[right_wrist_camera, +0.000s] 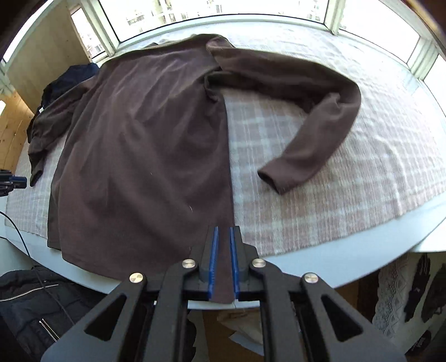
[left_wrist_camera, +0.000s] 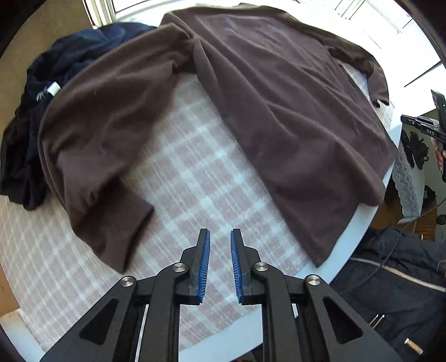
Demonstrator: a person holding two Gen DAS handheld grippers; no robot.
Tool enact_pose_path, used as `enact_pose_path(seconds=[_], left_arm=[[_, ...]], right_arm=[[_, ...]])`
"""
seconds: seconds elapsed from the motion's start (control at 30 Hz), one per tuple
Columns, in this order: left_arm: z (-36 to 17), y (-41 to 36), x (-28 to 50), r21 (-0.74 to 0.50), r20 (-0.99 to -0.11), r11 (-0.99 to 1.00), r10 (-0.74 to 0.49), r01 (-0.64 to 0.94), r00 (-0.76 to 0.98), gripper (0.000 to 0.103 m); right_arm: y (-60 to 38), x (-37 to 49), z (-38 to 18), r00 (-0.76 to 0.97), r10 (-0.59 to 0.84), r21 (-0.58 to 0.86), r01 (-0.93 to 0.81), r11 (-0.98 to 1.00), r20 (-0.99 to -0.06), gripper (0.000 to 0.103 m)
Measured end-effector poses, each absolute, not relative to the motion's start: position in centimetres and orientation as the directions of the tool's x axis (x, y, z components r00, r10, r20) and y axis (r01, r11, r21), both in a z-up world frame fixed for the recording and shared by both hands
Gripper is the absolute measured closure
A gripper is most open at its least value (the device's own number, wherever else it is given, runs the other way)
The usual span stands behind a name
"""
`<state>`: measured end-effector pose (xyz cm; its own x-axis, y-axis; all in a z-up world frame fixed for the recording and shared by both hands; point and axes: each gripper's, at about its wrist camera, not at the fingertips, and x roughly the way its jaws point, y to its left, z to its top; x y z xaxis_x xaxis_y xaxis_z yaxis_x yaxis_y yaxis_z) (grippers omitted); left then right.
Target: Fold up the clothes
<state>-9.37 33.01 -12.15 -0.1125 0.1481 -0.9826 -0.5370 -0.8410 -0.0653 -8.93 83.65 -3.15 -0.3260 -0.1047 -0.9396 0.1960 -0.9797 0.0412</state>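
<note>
A brown long-sleeved shirt (left_wrist_camera: 278,111) lies spread flat on a pink-and-white checked cloth (left_wrist_camera: 195,181). Its one sleeve (left_wrist_camera: 92,139) bends down the left side in the left wrist view. My left gripper (left_wrist_camera: 220,236) hangs over bare cloth between that sleeve and the shirt body, open, with nothing between its blue pads. In the right wrist view the shirt (right_wrist_camera: 139,139) runs from the window to the near table edge, and its other sleeve (right_wrist_camera: 320,111) curves right, cuff (right_wrist_camera: 271,178) on the cloth. My right gripper (right_wrist_camera: 223,232) is shut on the shirt's near hem corner, brown fabric filling the gap.
A dark navy garment (left_wrist_camera: 69,55) is heaped at the table's far left, also visible in the right wrist view (right_wrist_camera: 69,80). The white table rim (right_wrist_camera: 362,250) curves close in front. A dark padded jacket (left_wrist_camera: 390,278) lies below the edge. Windows (right_wrist_camera: 223,11) line the far side.
</note>
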Motion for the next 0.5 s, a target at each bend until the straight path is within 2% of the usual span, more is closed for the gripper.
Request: enact_pose_path(seconds=[0.07, 0.13, 0.33, 0.4, 0.5], left_arm=[[-10.7, 32.9, -11.8, 0.060, -0.972, -0.849, 0.071, -0.525, -0.226, 0.086], [-9.8, 31.7, -14.5, 0.136, -0.955, -0.849, 0.026, -0.511, -0.297, 0.078], [-10.5, 31.0, -21.8, 0.258, -0.926, -0.807, -0.051, -0.531, -0.373, 0.065], [-12.1, 31.8, -23.3, 0.322, -0.920, -0.768, -0.116, -0.553, -0.373, 0.065], [-14.0, 32.3, -24.3, 0.332, -0.930, -0.731, -0.150, -0.596, -0.335, 0.066]], right_arm=[[82.3, -11.7, -2.5, -0.353, -0.094, 0.002, 0.252, -0.968, -0.931, 0.082], [81.6, -14.5, -2.4, -0.378, -0.071, -0.044, 0.286, -0.957, -0.923, 0.077], [82.4, -23.6, -5.8, -0.345, -0.065, -0.025, 0.251, -0.968, -0.936, 0.077], [82.4, -25.3, -7.1, -0.314, -0.076, -0.003, 0.245, -0.970, -0.947, 0.077], [82.0, -26.7, -8.8, -0.284, -0.064, -0.011, 0.258, -0.966, -0.957, 0.077]])
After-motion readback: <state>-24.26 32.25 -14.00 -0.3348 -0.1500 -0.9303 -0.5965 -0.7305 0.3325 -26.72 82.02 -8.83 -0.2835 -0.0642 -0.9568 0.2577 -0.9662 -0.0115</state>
